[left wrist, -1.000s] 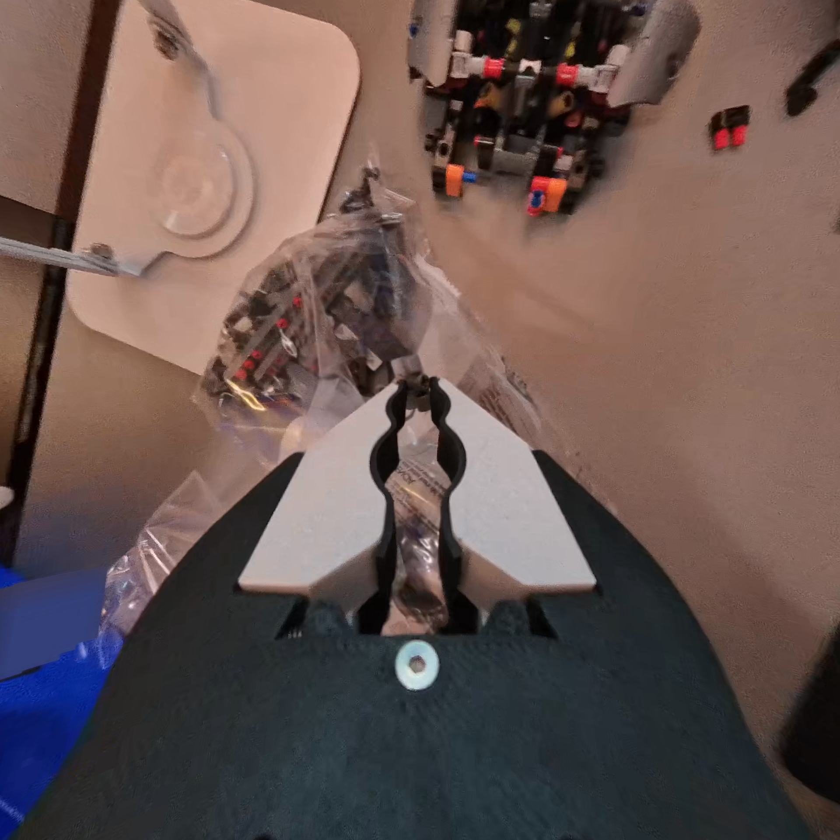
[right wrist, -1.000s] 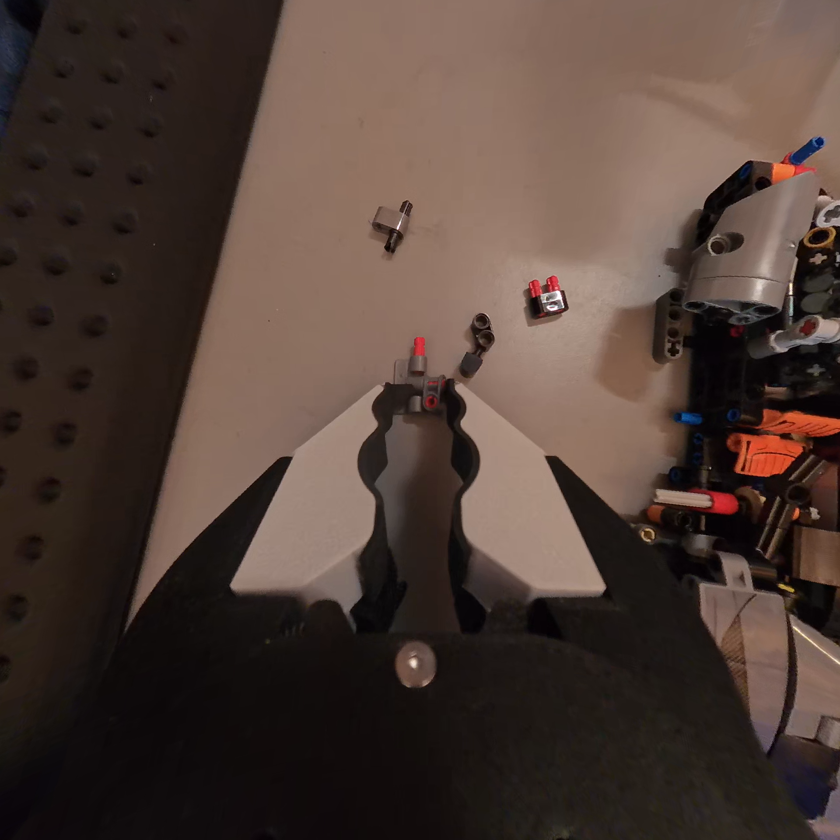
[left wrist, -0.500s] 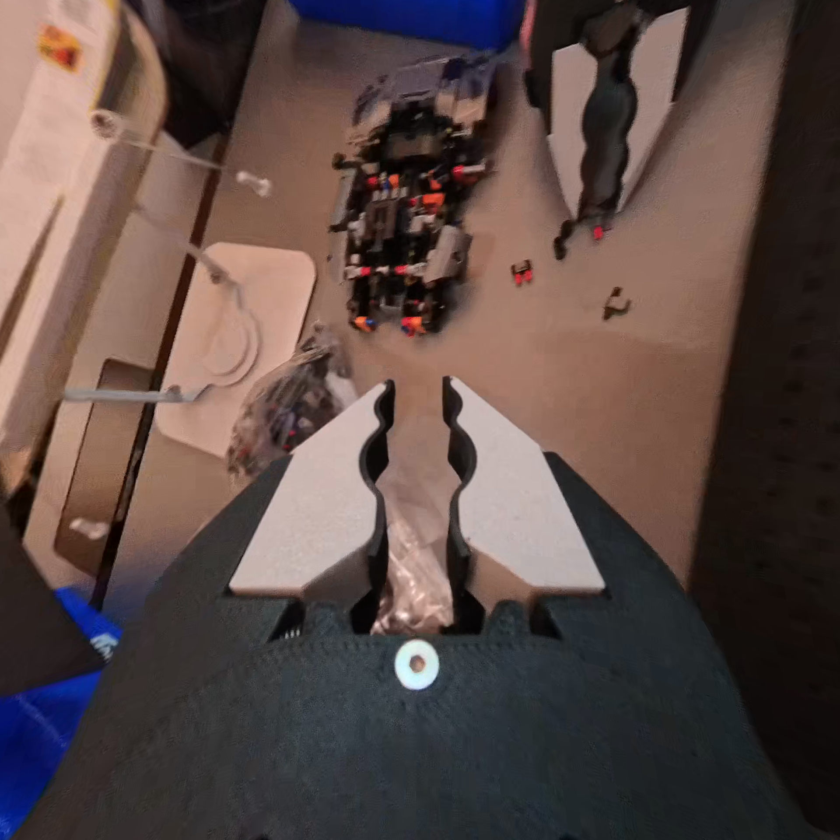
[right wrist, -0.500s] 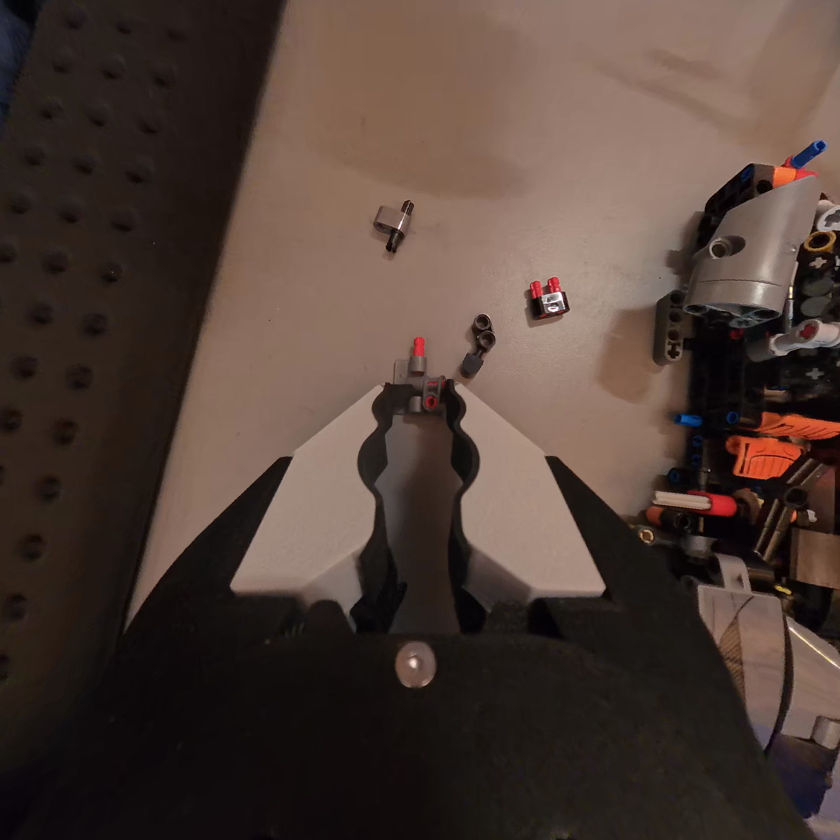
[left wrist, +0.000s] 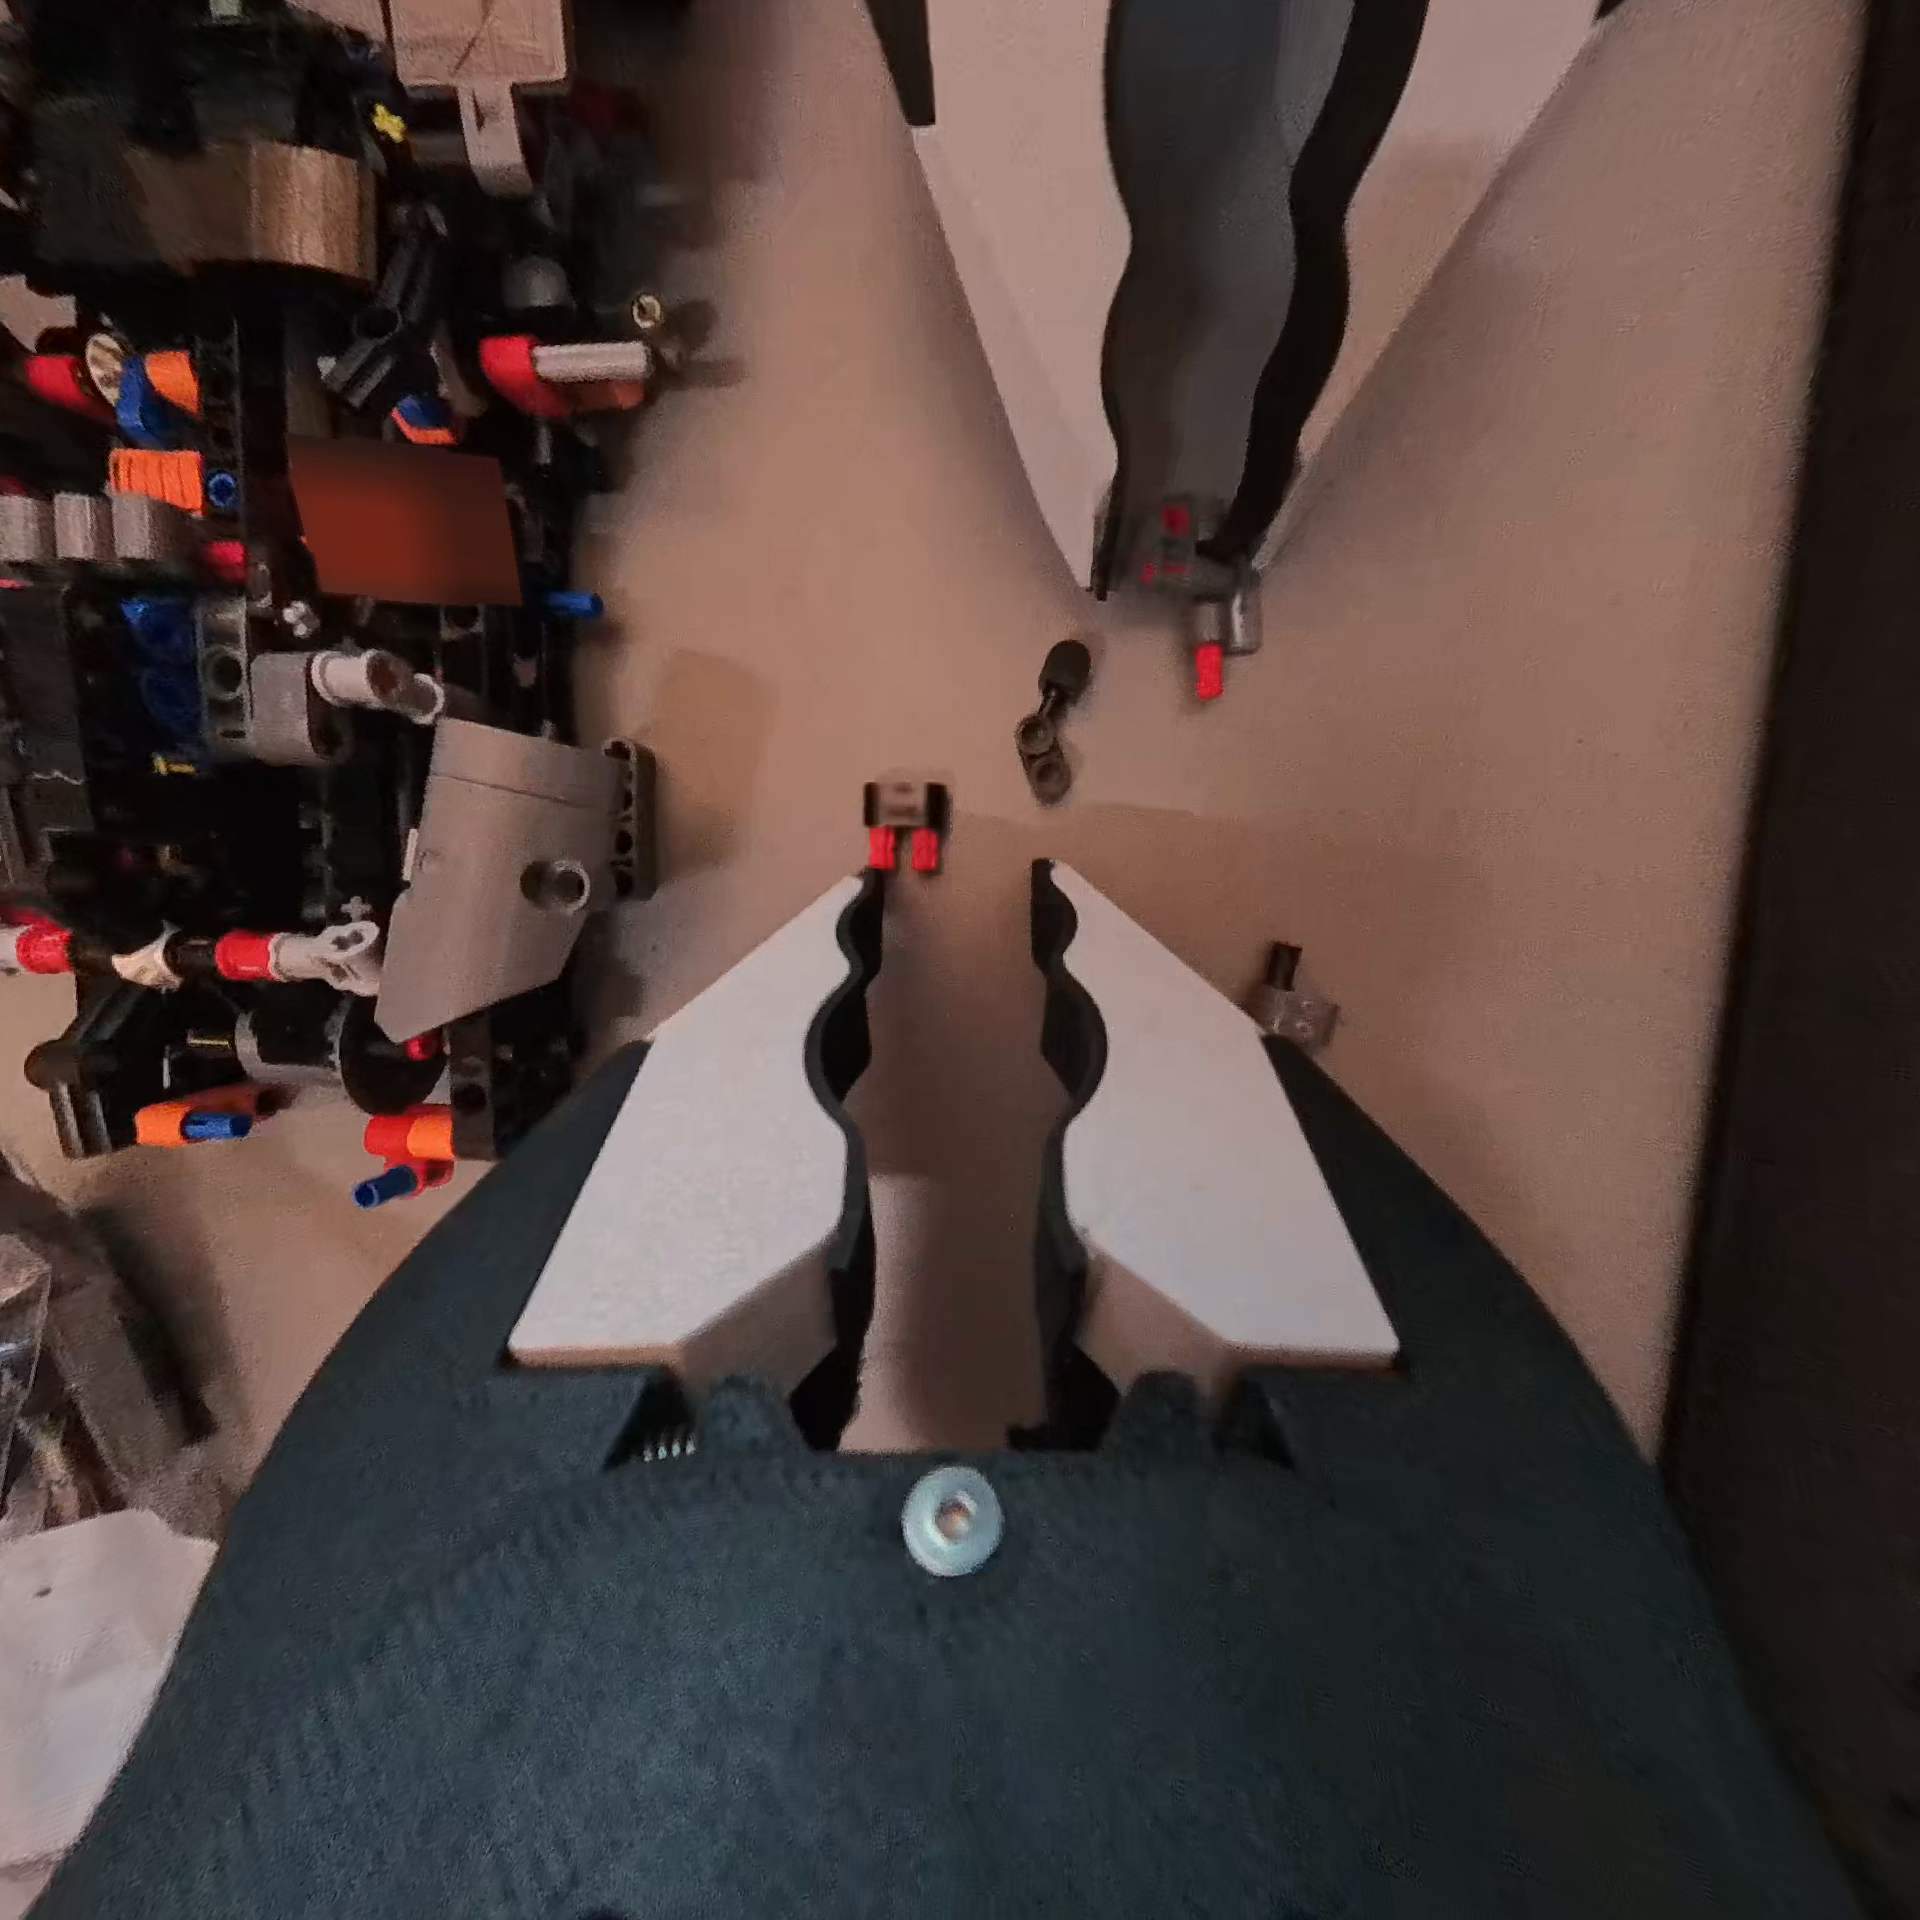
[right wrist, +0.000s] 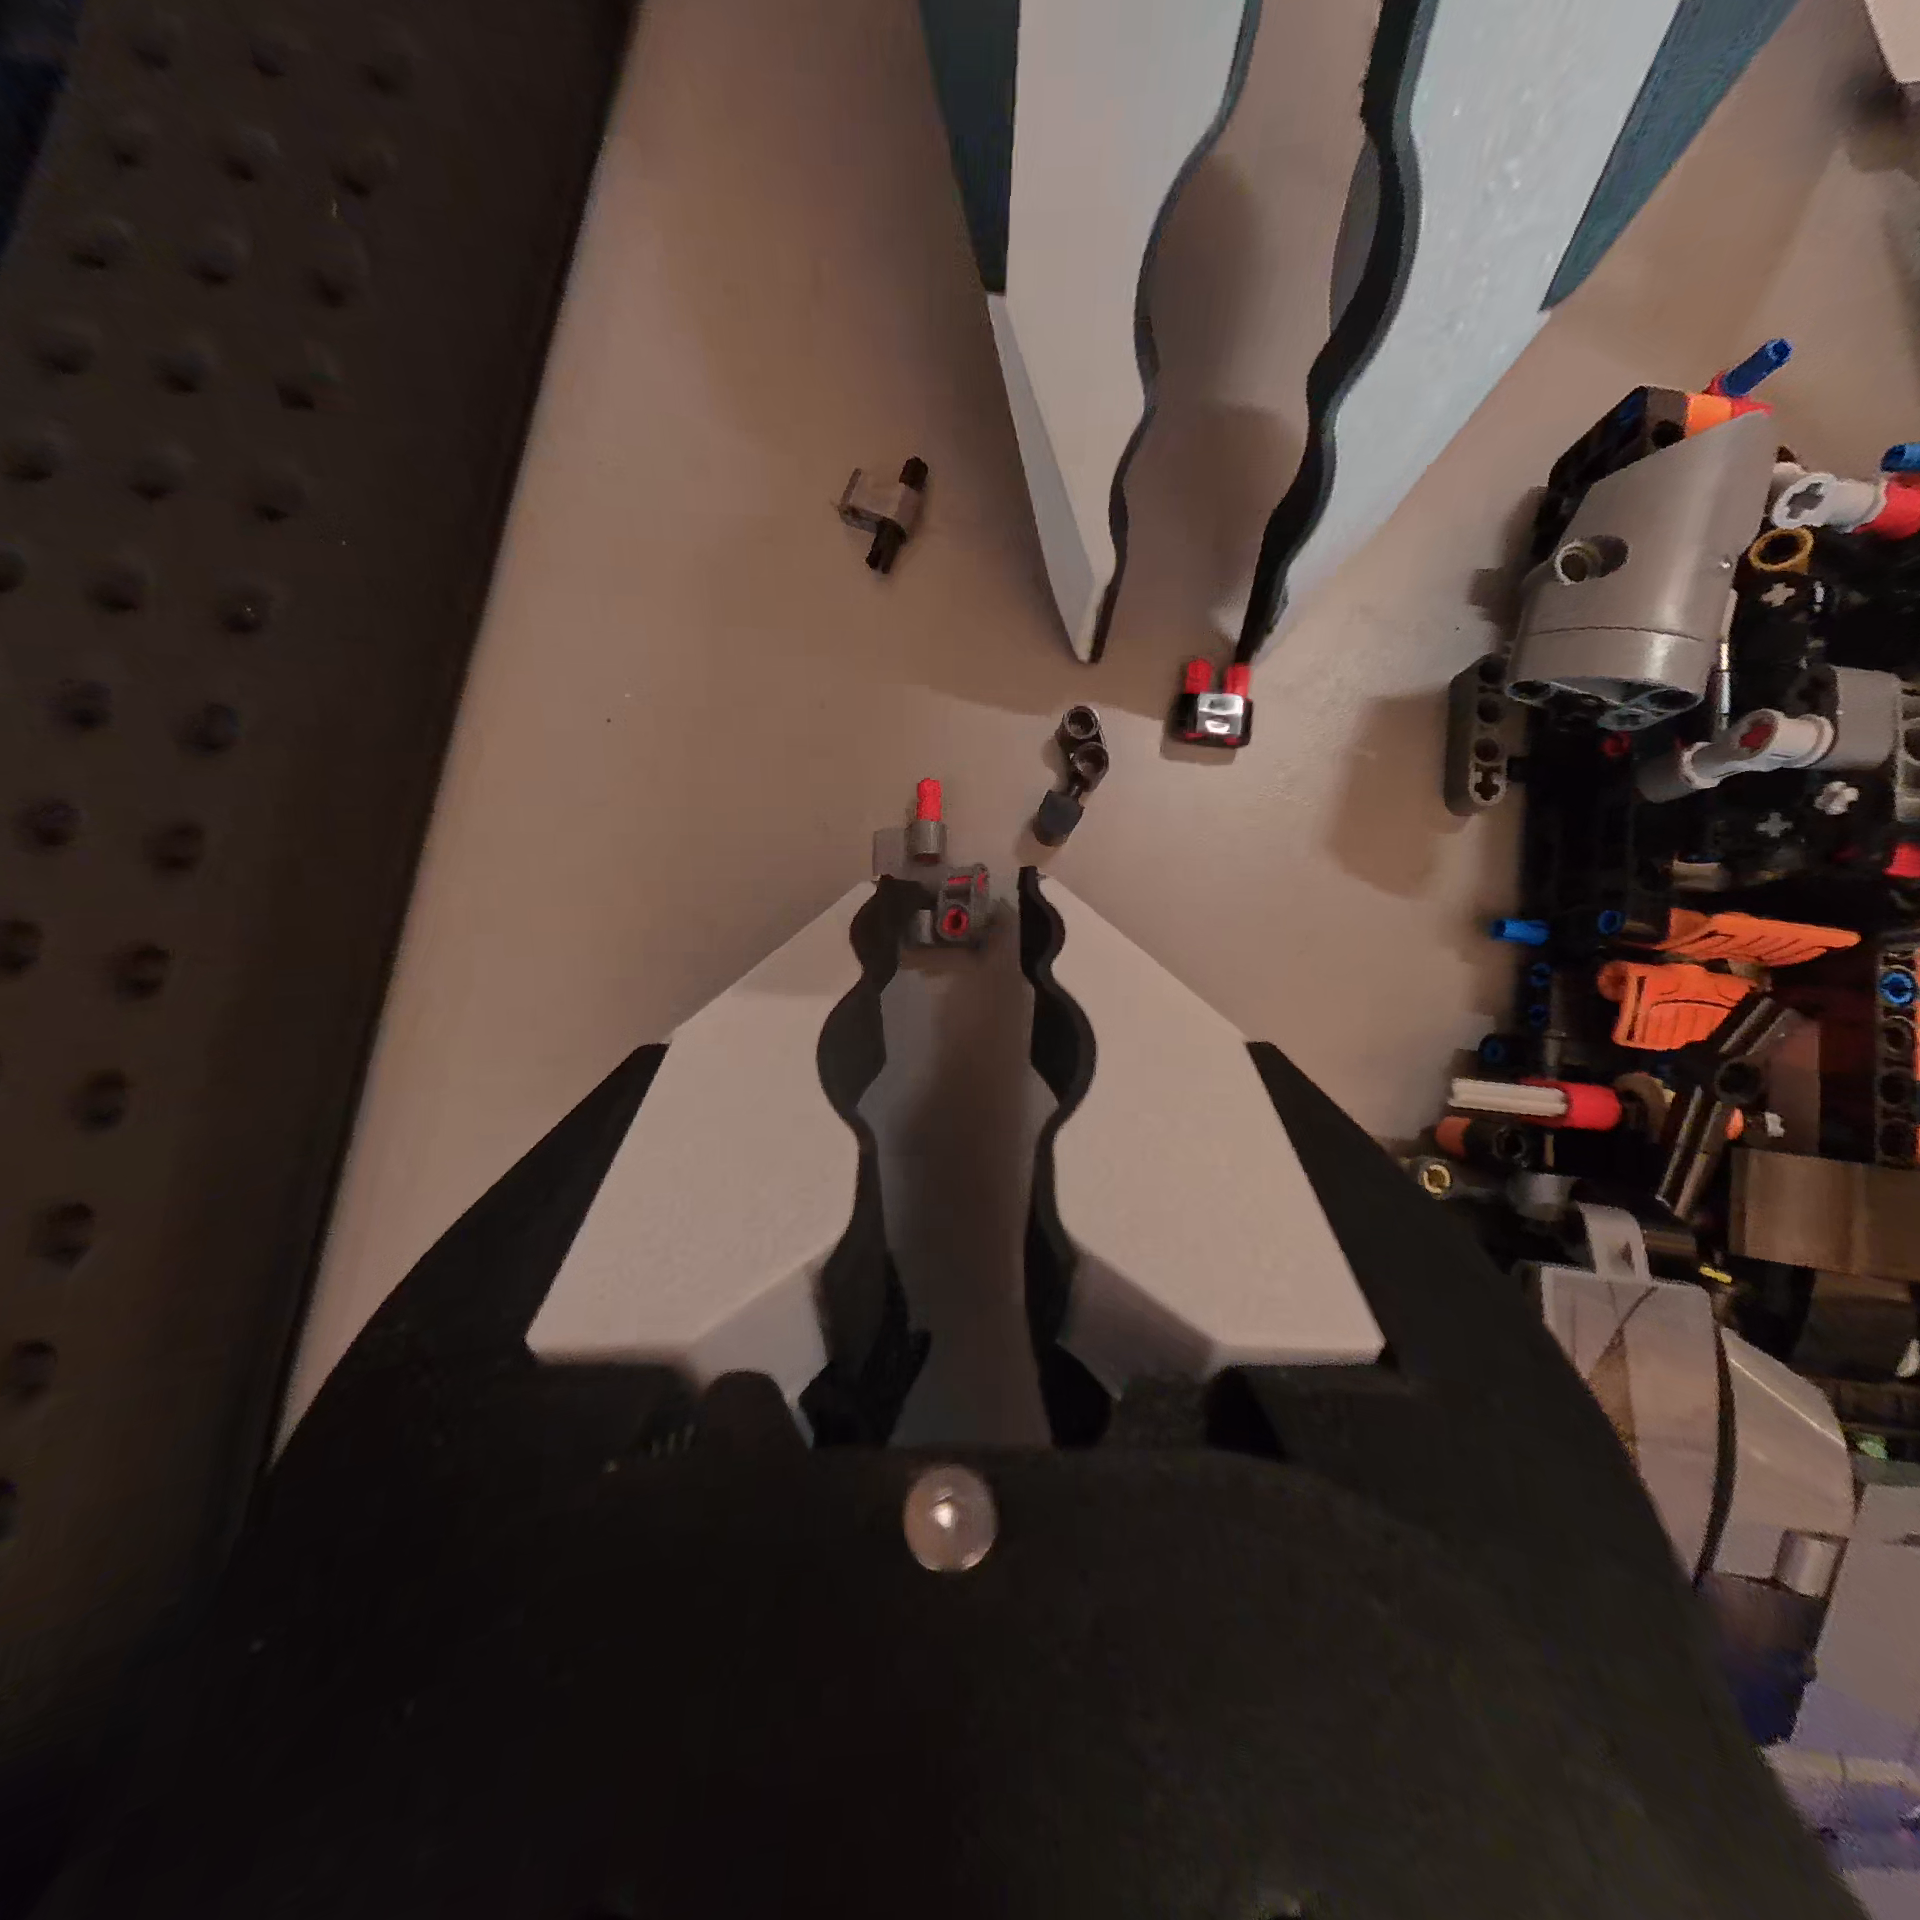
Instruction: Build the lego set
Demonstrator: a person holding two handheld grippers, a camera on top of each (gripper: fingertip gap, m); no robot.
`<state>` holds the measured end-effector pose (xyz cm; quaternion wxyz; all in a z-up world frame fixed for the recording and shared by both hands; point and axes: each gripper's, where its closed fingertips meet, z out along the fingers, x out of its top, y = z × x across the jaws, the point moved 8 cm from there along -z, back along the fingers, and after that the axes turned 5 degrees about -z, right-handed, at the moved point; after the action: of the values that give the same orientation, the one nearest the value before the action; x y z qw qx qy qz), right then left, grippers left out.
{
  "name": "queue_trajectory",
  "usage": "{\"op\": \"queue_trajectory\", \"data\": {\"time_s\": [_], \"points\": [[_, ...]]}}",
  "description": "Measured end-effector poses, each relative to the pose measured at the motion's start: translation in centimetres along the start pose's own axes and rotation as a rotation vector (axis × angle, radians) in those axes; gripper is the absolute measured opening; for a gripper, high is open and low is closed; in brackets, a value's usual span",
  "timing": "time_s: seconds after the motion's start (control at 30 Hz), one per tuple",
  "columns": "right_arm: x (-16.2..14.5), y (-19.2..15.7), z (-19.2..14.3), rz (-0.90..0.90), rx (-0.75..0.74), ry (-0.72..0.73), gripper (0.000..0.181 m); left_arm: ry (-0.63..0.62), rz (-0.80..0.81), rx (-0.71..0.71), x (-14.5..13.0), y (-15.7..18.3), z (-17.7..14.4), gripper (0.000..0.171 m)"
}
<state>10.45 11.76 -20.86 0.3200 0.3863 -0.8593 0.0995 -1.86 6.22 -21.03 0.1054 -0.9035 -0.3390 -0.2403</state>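
Note:
My left gripper is open and empty, low over the tan table. A small black piece with two red pins lies just ahead of its left fingertip. My right gripper rests on the table, closed around a small grey piece with red pins. The two grippers face each other closely: the left gripper shows at the top of the right wrist view, its tip beside the black piece, and the right gripper shows in the left wrist view. The part-built lego model lies beside them.
A dark double-ring connector lies between the grippers. A grey piece with a black pin lies near the dark studded mat that borders the table. Clear plastic shows at the lower left.
My left gripper has let go of the plastic bag, opened, and swung over and down to the loose pieces opposite the right gripper. The right gripper has not moved.

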Motion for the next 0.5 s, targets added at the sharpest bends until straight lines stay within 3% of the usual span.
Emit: {"op": "queue_trajectory", "data": {"time_s": [0.2, 0.3, 0.43, 0.5], "points": [[0.3, 0.4, 0.3, 0.032, -0.021, 0.008, 0.024, 0.068, 0.075, -0.045, 1.1, 1.5, -0.3, 0.022], [0.3, 0.5, 0.4, 0.039, -0.022, 0.008, 0.023, 0.025, 0.076, -0.058, 1.1, 1.9, 0.6, 0.022], [0.1, 0.7, 0.3, 0.049, -0.030, -0.003, 0.024, 0.042, 0.061, -0.032, 1.4, 1.8, 0.9, 0.005], [0.1, 0.9, 0.0, 0.067, -0.040, 0.017, 0.024, 0.052, 0.089, -0.009, 1.3, 2.0, 0.9, 0.005]]}}
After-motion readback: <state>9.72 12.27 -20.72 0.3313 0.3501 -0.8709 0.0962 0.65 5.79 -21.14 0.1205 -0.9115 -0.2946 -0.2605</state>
